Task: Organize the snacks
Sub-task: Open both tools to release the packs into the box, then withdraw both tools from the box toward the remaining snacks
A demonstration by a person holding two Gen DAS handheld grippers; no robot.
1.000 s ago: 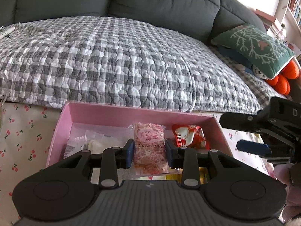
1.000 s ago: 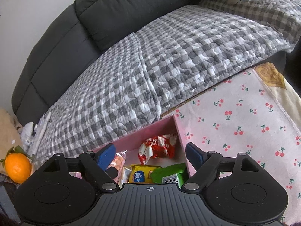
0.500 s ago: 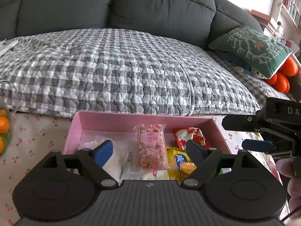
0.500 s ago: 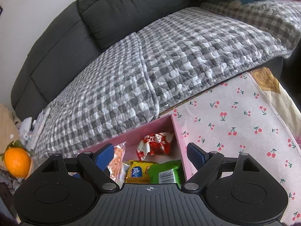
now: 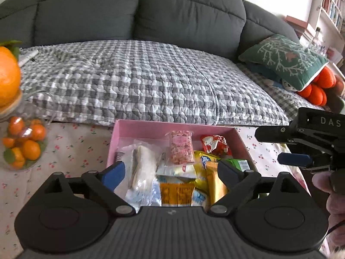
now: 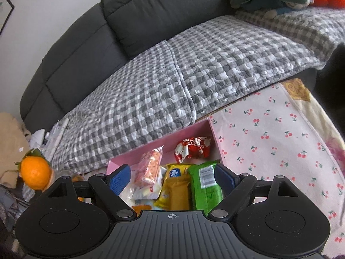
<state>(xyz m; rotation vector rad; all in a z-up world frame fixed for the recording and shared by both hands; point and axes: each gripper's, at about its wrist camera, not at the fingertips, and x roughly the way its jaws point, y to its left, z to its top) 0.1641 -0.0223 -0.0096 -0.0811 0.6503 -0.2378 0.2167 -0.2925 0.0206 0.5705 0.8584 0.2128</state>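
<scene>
Below your left claw (image 5: 170,169), jaws opening and empty, the pink speckled snack packet (image 5: 180,147) lies lengthwise in the pink cardboard box (image 5: 138,128); right claw (image 6: 171,178) wide, empty too.

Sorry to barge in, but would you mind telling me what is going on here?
A person with a handheld claw in each hand is sorting snacks into a pink box on a cherry-print cloth in front of a sofa. The left claw is opening above the box and grips nothing; the pink snack packet lies in the box beyond it, beside a red packet. The right claw is open and empty over the yellow and green packets.
</scene>
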